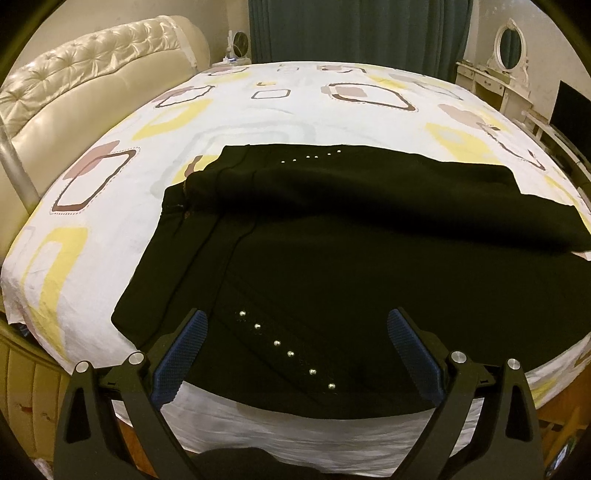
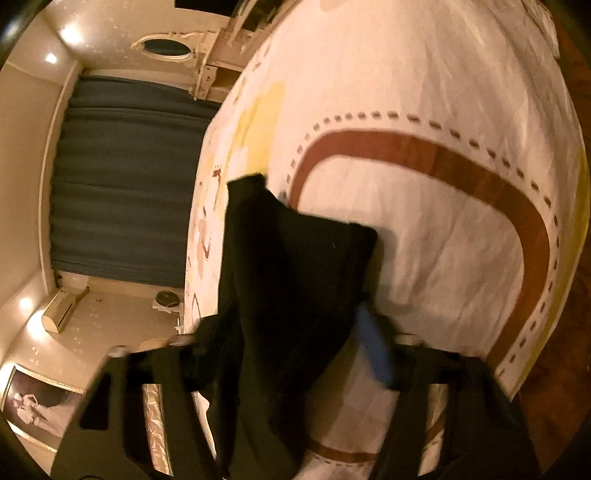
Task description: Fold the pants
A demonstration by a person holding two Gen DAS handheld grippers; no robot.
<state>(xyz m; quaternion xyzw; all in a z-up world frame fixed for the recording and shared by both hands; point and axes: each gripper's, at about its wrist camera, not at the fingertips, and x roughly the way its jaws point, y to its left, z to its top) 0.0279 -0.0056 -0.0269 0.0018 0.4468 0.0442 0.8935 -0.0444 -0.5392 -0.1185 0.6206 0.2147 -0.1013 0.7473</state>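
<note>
Pants (image 1: pixel 332 258): black, studded, part-folded on patterned bed sheet (image 1: pixel 110 229).
Left gripper (image 1: pixel 295 343): spread wide above waistband.
Right gripper (image 2: pixel 295 332): pinching black cloth.
Writing: none legible.

place: home bedroom | cues: bed (image 1: pixel 110 229) with patterned sheet, tufted headboard (image 1: pixel 92 66), teal curtains (image 1: pixel 362 29), vanity with oval mirror (image 1: pixel 509 44)
</note>
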